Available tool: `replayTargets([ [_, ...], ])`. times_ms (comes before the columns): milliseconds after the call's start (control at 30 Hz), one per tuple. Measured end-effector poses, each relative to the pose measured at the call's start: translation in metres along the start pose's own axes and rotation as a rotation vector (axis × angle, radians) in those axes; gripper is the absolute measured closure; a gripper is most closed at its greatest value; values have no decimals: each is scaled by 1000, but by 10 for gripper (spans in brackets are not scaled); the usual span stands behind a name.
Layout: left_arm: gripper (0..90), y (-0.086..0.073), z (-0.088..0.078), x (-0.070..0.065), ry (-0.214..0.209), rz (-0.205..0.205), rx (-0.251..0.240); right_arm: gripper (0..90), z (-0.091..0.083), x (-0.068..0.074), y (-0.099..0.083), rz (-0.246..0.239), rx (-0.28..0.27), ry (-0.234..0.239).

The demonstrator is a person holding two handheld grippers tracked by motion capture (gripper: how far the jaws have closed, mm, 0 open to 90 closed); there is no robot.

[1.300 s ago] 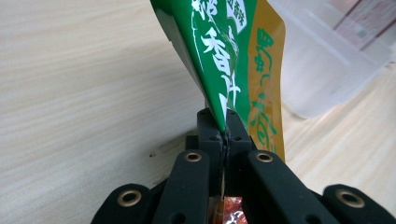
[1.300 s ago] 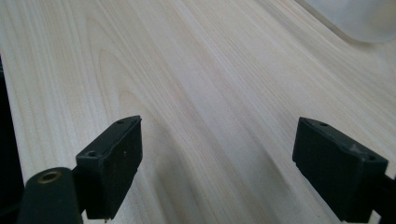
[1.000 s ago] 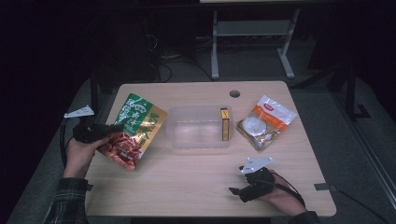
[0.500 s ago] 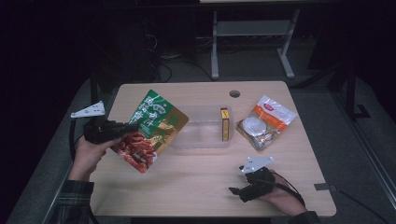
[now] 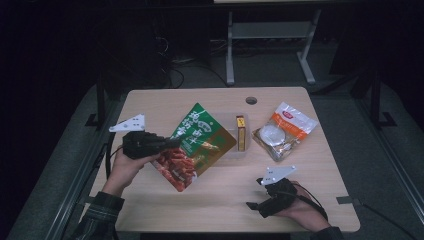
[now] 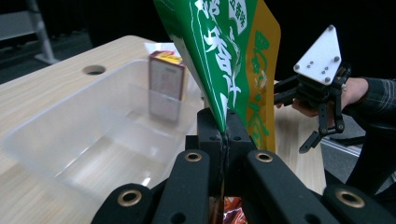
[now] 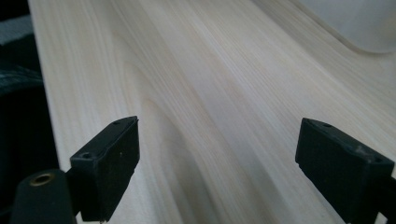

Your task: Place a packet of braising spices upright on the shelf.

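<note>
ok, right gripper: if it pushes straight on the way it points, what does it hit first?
Probably nothing soon. The right gripper, jaws open, points along bare table. The clear plastic tub sits off to one side of that line; depth is hard to judge.

Left gripper [image 5: 172, 144], right gripper [image 5: 255, 204]: black linkage, brass pivot pins, grey 3-cornered plate (screw-dotted); plaid sleeves.

Overhead table [image 5: 150, 105] view; two close claw-mounted cameras
</note>
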State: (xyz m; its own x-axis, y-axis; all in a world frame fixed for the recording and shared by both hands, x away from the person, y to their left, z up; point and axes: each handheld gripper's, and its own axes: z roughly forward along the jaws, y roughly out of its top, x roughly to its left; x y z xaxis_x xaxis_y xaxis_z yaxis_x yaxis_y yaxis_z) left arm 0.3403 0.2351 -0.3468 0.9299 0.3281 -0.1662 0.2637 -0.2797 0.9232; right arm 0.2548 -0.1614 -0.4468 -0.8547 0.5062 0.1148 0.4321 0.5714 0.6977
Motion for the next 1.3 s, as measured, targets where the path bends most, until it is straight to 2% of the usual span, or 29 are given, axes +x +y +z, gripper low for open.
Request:
replayTargets([
  [167,891,-3,24,-5,-23,12,-2,132,-7,-1,2,35,-60,35],
  [267,891,-6,36,-8,-36,9,-23,133,-13,0,7,38,-136,47],
  [367,891,-8,44,-10,-44,12,-24,133,-15,-1,17,37,-206,50],
  [667,892,-8,59,-16,-60,42,-50,152,-10,-9,38,77,-327,55],
  [733,892,-8,60,-17,-62,49,-44,171,-10,-11,40,97,-352,71],
  [933,891,-11,64,-18,-73,49,-44,269,-10,-14,46,107,-407,90],
  [1167,891,-11,67,-20,-78,58,-39,495,-13,-15,54,104,-471,108],
  [1300,891,-11,66,-20,-76,60,-40,572,-14,-16,56,99,-490,114],
])
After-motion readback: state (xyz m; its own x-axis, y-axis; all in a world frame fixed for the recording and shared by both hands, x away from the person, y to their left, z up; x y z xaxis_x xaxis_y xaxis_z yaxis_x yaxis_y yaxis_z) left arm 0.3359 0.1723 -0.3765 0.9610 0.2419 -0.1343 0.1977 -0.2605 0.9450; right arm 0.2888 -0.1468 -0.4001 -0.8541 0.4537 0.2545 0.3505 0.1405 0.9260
